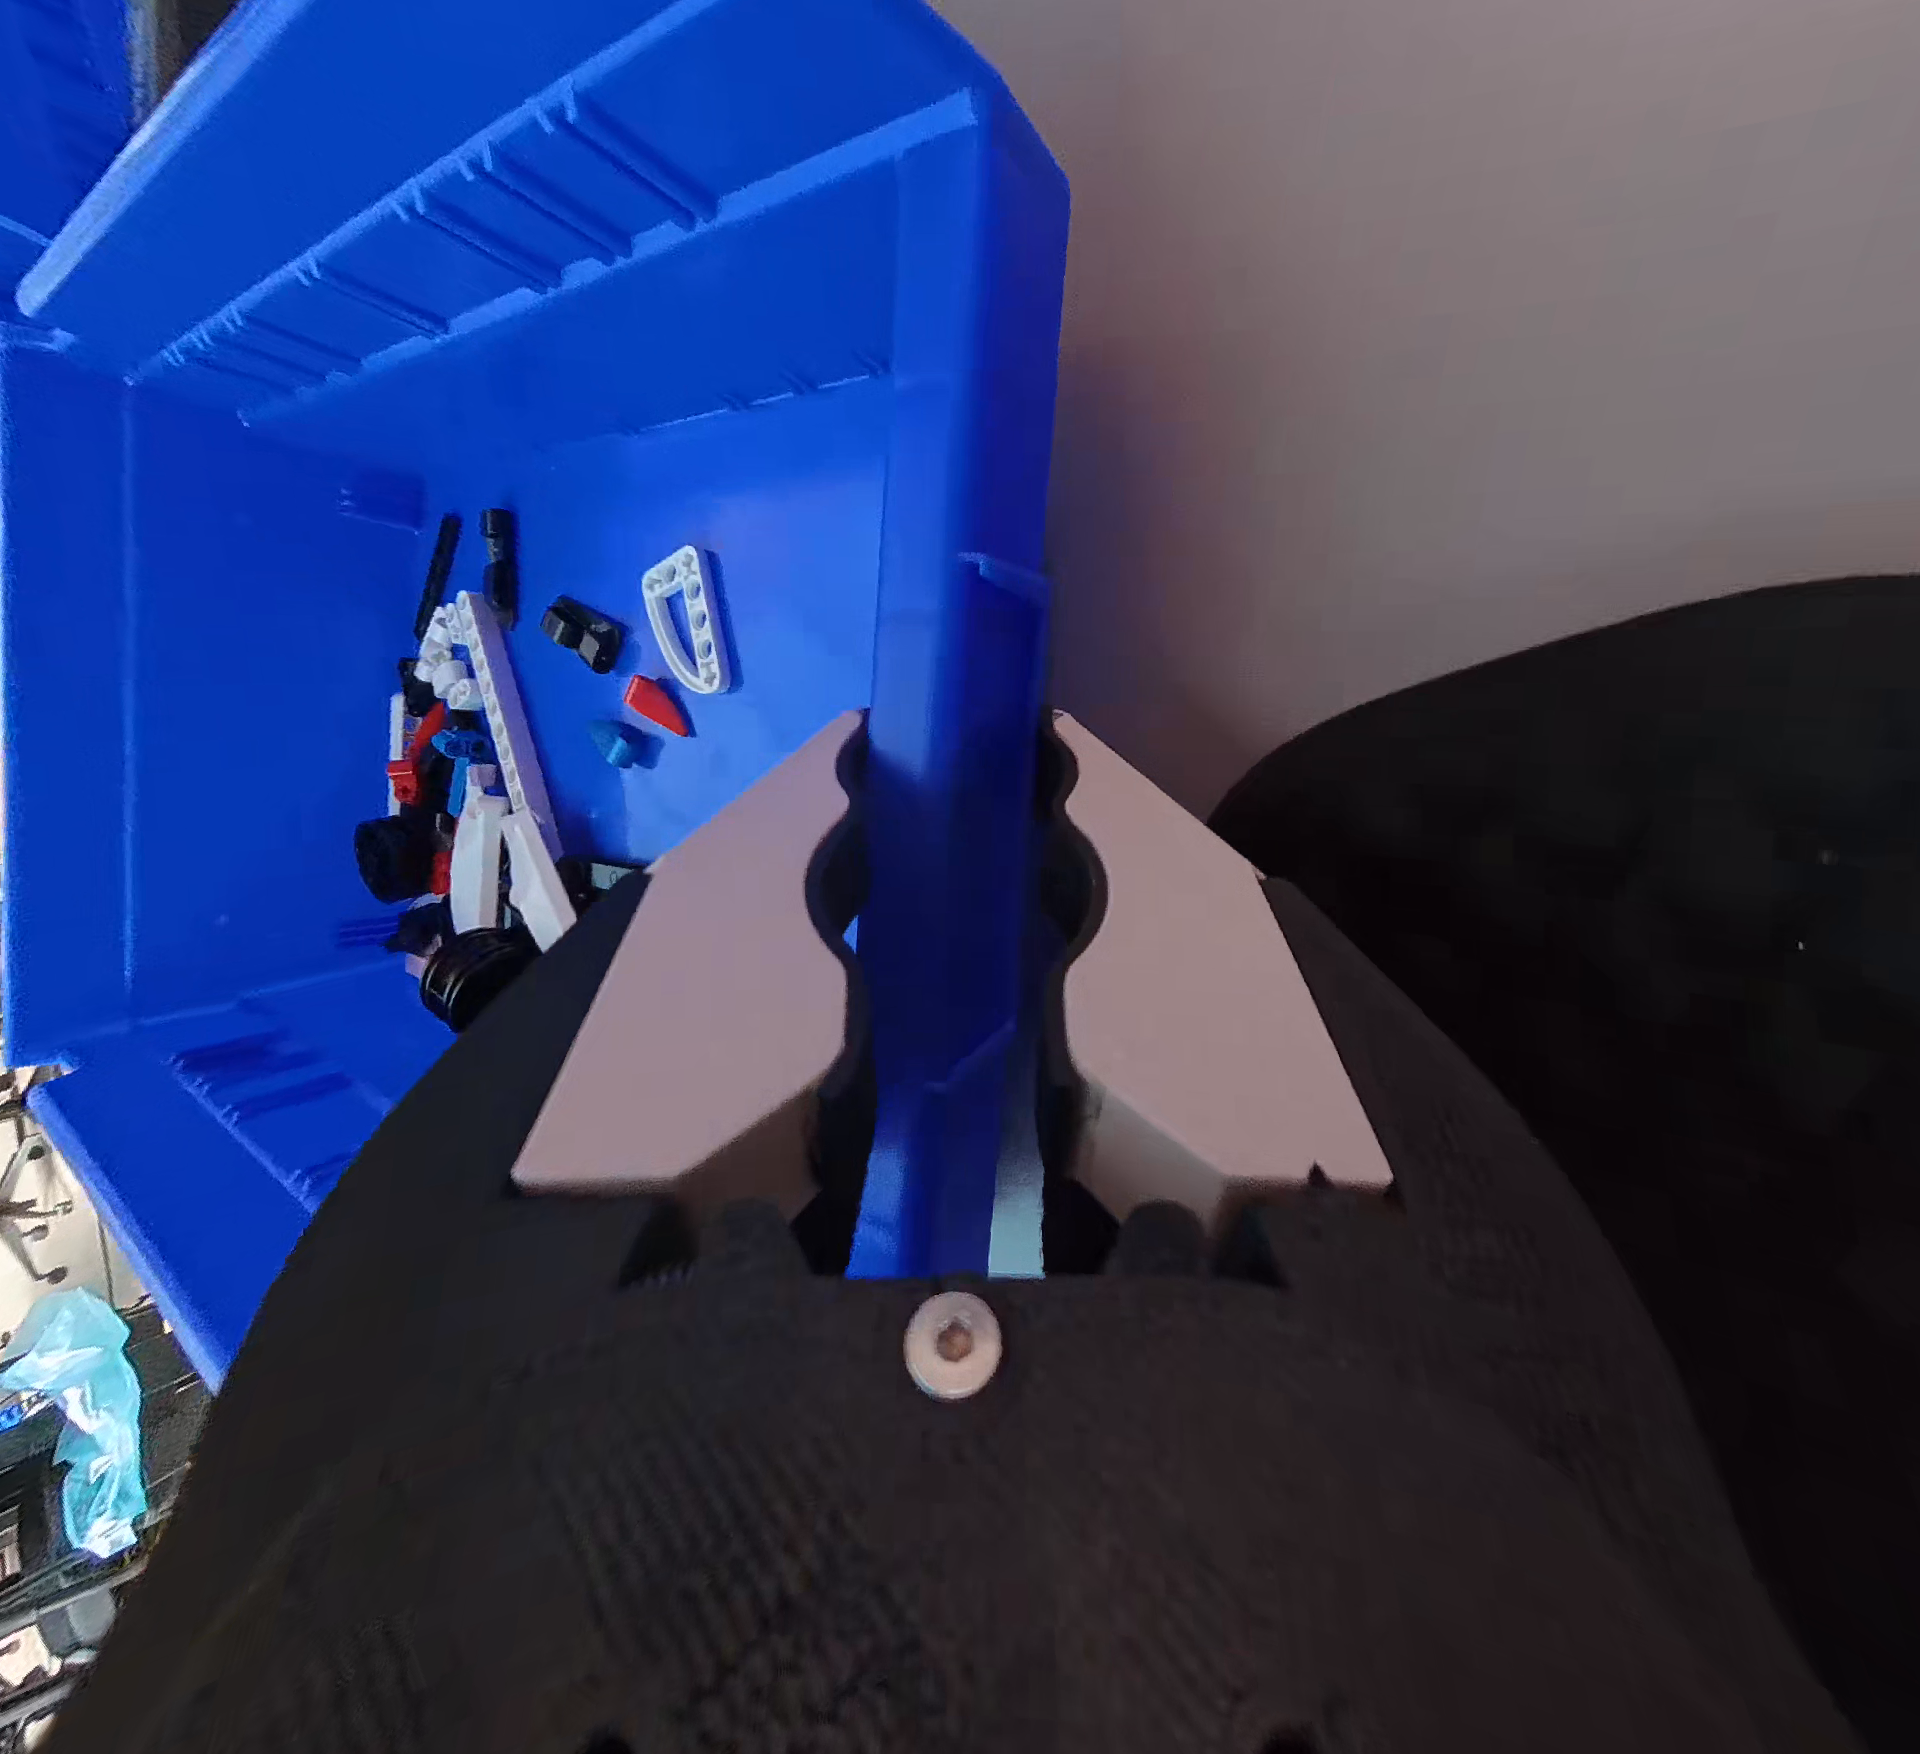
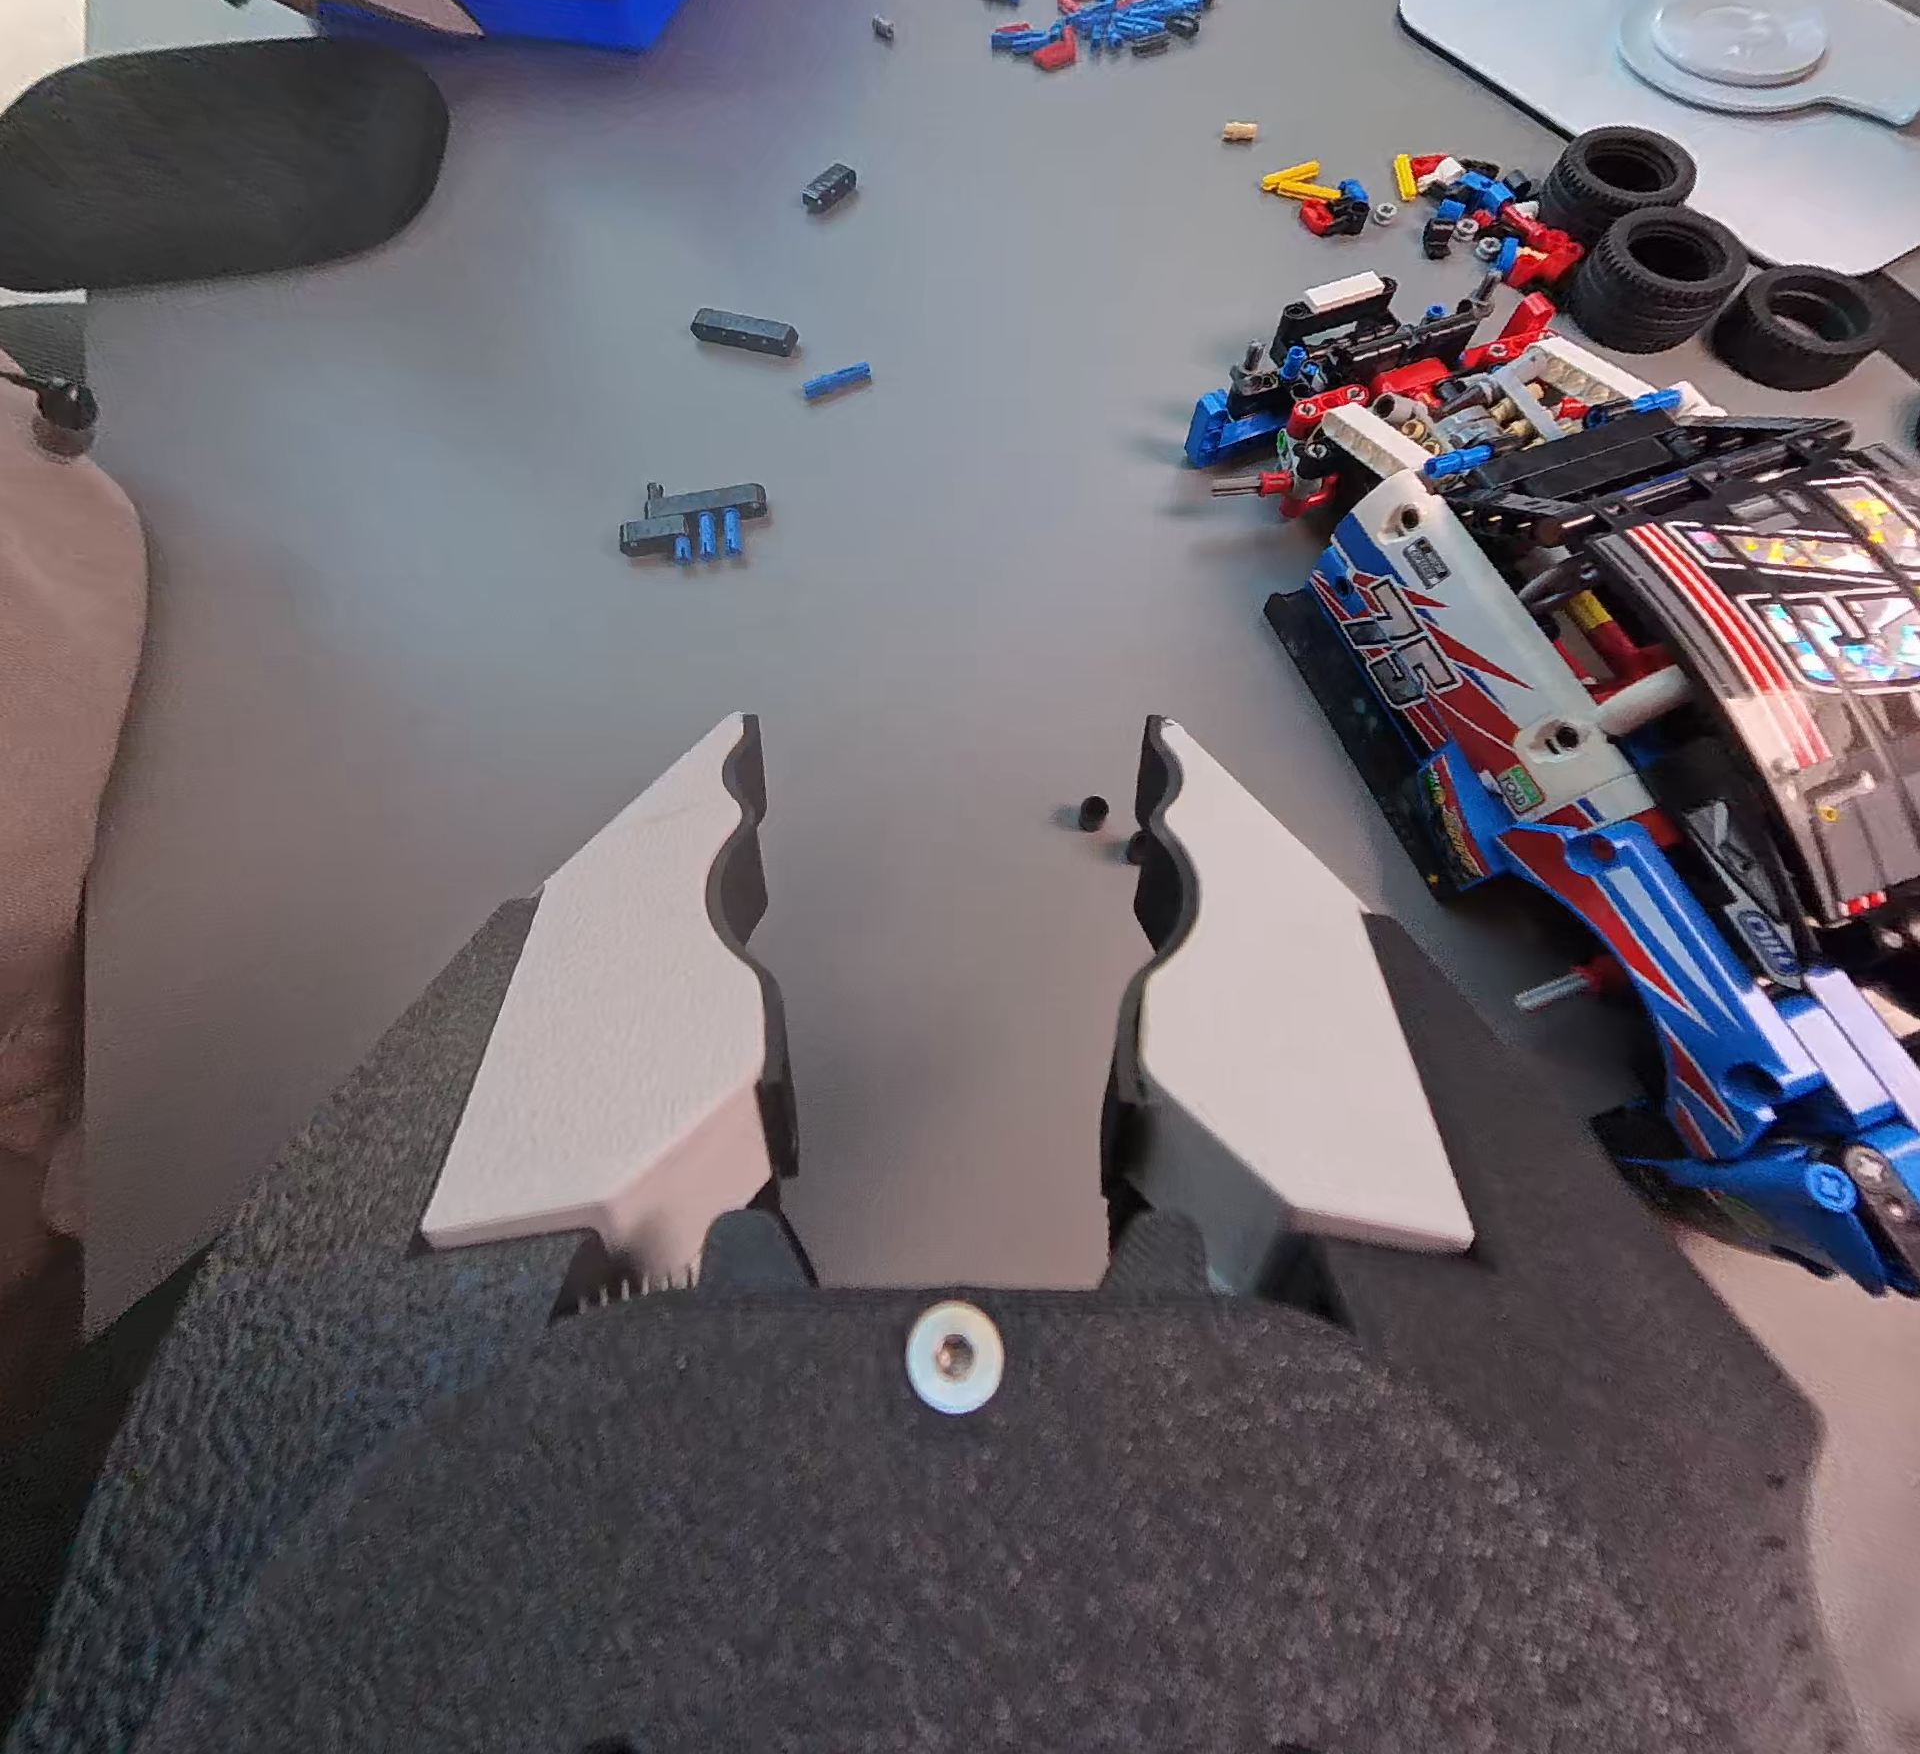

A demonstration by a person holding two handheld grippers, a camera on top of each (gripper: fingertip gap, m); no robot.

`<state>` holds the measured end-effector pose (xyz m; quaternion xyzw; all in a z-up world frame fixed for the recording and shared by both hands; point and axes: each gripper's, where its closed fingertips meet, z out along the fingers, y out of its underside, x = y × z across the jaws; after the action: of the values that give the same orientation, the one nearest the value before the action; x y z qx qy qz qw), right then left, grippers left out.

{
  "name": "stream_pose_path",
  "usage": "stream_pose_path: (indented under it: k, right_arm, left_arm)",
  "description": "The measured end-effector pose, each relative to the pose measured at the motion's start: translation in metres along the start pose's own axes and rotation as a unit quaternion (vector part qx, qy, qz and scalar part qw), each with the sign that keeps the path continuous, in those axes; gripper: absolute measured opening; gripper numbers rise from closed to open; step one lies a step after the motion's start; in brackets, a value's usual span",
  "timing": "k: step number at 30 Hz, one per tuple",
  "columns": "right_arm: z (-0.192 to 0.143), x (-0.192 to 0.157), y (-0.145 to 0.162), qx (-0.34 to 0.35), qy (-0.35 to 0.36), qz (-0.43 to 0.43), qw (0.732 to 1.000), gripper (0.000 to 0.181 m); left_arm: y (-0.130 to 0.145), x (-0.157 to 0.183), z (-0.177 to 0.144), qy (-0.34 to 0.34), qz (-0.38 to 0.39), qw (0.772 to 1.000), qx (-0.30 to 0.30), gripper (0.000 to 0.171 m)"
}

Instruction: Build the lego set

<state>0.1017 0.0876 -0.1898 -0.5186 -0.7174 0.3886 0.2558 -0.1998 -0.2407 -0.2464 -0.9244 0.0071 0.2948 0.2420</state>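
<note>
My left gripper [image 1: 951, 738] is clamped on the side wall of the blue plastic storage bin [image 1: 644, 177], tilted; loose lego pieces [image 1: 478, 748] lie piled inside, left of my fingers. My right gripper [image 2: 951, 738] gapes wide, holding nothing, above the grey table [image 2: 520, 665]. The half-built blue, white and red lego race car [image 2: 1621, 717], with number decals, sits just right of it; small black pin [image 2: 1093, 813] between the fingertips.

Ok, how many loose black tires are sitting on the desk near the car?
3, clustered beyond the car by the monitor stand: the farthest tire, the middle tire, and the nearest tire. Others may be hidden outside the picture.
</note>
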Motion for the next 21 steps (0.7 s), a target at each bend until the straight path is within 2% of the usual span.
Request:
stream_pose_path:
  k: [4, 7, 8, 11, 13, 15, 21]
  right_arm:
    - [0.002, -0.006, -0.003, 0.006, 0.002, 0.013, 1.0, 0.07]
    - [0.001, -0.009, -0.003, 0.013, 0.005, 0.031, 0.999, 0.07]
    - [0.001, -0.01, -0.003, 0.014, 0.007, 0.037, 0.999, 0.07]
    - [0.004, -0.012, -0.001, 0.018, 0.008, 0.05, 0.999, 0.07]
    - [0.007, -0.013, -0.002, 0.024, 0.004, 0.055, 0.998, 0.069]
    - [0.011, -0.016, -0.005, 0.029, -0.002, 0.058, 0.998, 0.069]
    - [0.019, -0.029, -0.019, 0.064, -0.01, 0.053, 0.996, 0.066]
  left_arm:
    - [-0.012, -0.01, -0.002, -0.09, 0.007, 0.995, 0.042, 0.04]
    - [-0.034, -0.001, -0.022, -0.102, -0.011, 0.987, 0.125, 0.024]
    - [-0.037, 0.002, -0.026, -0.097, -0.021, 0.985, 0.138, 0.025]
    - [-0.028, -0.006, -0.024, -0.118, -0.031, 0.985, 0.123, 0.038]
    - [-0.016, -0.009, -0.013, -0.106, -0.035, 0.989, 0.093, 0.046]
    - [-0.006, -0.01, -0.005, -0.081, -0.036, 0.994, 0.069, 0.042]
    - [0.003, -0.035, 0.011, -0.059, -0.005, 0.995, 0.081, 0.033]
